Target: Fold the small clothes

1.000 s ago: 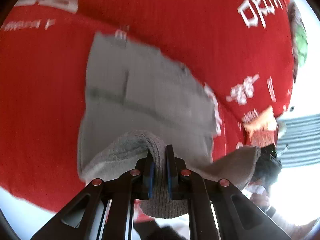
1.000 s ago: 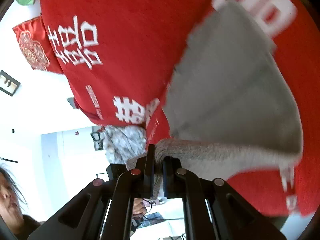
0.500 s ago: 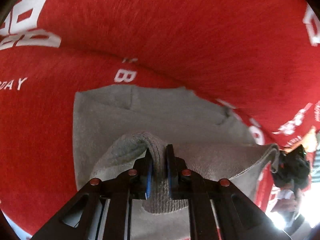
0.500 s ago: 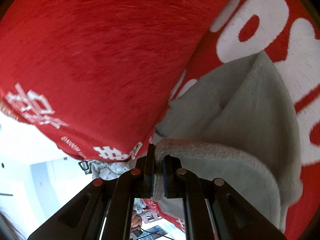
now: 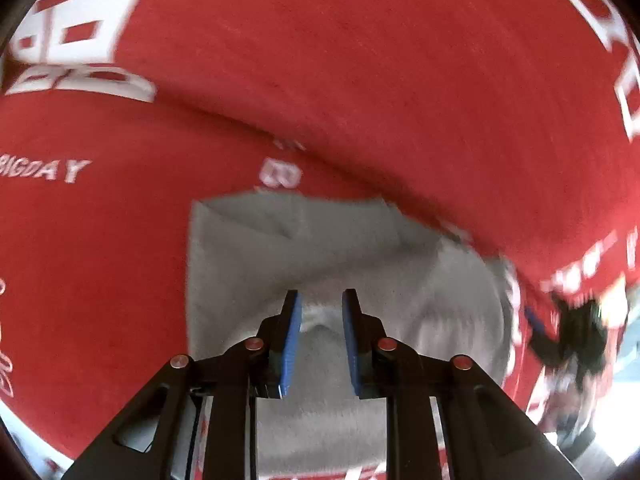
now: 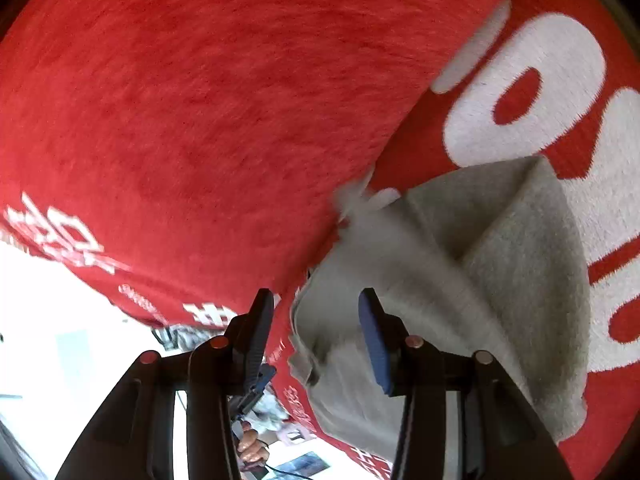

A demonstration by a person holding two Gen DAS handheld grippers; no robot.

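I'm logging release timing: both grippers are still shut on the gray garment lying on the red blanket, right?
No. Both wrist views show the left gripper and right gripper open, the gray garment released onto the red blanket.

Daylight is flooding both views, blowing out to white at the lower corners. The red blanket (image 5: 360, 80) is smearing with motion blur toward the rims, its white lettering streaking. The grey garment (image 6: 500, 260) is blurring at its near edge. Fisheye bending is curving everything, and dark vignetting is ringing each frame.
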